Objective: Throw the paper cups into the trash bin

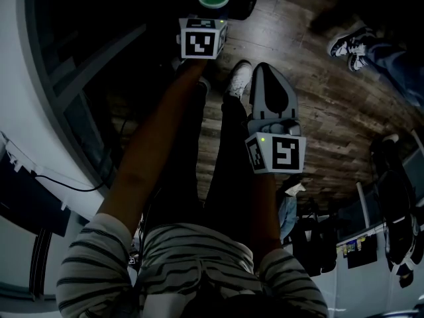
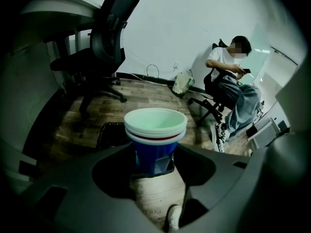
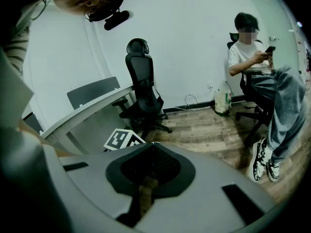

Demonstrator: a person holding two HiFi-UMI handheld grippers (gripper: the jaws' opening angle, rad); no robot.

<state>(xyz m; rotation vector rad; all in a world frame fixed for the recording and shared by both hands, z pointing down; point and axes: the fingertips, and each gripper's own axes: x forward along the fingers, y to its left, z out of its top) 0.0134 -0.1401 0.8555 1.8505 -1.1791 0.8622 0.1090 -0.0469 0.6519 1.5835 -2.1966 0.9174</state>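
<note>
Between the jaws of my left gripper [image 2: 155,150] sits a stack of paper cups [image 2: 155,132], blue-walled with white rims and a red band. The jaws are clamped on its lower walls from both sides and the stack is upright, mouth up. Right behind and below the cups is the black-lined trash bin [image 2: 111,135] on the wooden floor [image 2: 155,193]. Its dark rim shows to the left of the stack and under its base. From the head view the cups hang at the near edge of the bin. The toe of my shoe [image 2: 173,218] peeks in at the bottom.

On my right gripper [image 3: 148,146] the jaws are pressed together tip to tip with nothing between them. Just past them I see the marker cube [image 3: 121,140] of the left gripper.

Farther out, a black office chair [image 2: 104,47] stands by a curved desk [image 3: 92,109]. A seated person [image 2: 228,79] looks at a phone near the white wall.
</note>
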